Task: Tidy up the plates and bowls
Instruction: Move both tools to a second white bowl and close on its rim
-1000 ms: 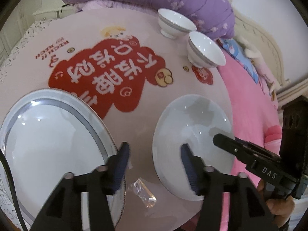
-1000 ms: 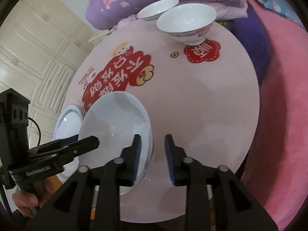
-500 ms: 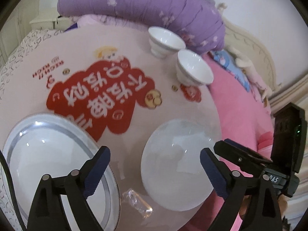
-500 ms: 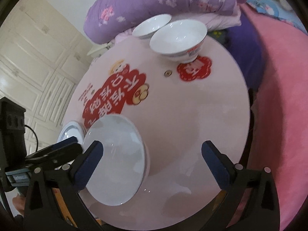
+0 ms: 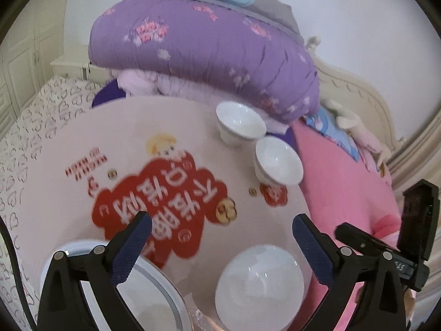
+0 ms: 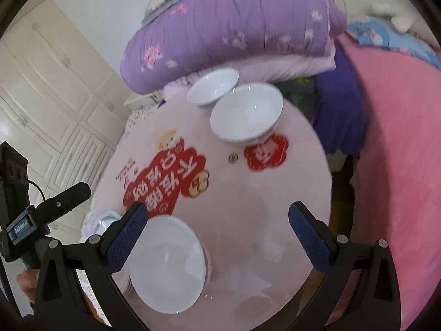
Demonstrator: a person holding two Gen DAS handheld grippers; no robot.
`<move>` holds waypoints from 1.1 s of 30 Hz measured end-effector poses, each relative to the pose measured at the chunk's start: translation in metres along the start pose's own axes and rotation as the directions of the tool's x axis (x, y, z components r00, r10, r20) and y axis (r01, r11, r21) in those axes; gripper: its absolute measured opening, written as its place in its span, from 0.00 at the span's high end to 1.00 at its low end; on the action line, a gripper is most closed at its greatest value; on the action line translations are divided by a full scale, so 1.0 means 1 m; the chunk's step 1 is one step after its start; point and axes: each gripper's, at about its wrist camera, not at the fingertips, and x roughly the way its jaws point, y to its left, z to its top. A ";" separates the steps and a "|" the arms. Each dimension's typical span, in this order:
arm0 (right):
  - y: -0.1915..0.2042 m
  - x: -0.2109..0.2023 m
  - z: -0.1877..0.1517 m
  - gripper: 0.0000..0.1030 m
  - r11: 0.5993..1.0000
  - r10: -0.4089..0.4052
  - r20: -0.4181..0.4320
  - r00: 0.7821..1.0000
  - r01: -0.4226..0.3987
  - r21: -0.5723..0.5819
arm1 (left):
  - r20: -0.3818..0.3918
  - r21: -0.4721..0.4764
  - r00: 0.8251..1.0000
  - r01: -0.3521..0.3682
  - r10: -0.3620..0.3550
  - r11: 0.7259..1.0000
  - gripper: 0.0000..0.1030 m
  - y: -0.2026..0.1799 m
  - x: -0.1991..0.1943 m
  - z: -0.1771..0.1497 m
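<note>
So both my claws are let go right now. My left gripper has its jaws still spreading apart, with nothing between the blue pads, just the pink tabletop below. My right gripper is splayed all the way out, also grasping nothing.

The small white plate sits flat at the near edge of the table, right of centre in my left view; in the right view it's down at the near left, partly behind my left-hand pad. The bigger grey-rimmed plate is at the near left, well apart from the small one, and there's a crinkly bit of clear plastic lying between them.

The two white bowls and are upright at the far right side of the table, just beside each other, rims maybe touching, hard to tell. Purple quilt piled behind them, pink blanket off to the right.
</note>
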 end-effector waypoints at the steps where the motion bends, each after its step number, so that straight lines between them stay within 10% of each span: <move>1: 0.000 -0.001 0.004 0.00 1.000 -0.004 0.008 1.000 0.004 0.001 | 0.004 0.006 1.000 -0.009 0.009 1.000 0.02 -0.001 -0.001 0.006; 33: -0.075 0.098 0.106 0.05 0.986 -0.127 -0.104 0.986 0.137 0.099 | -0.346 -0.072 0.935 0.054 -0.076 0.996 0.06 -0.041 0.217 0.113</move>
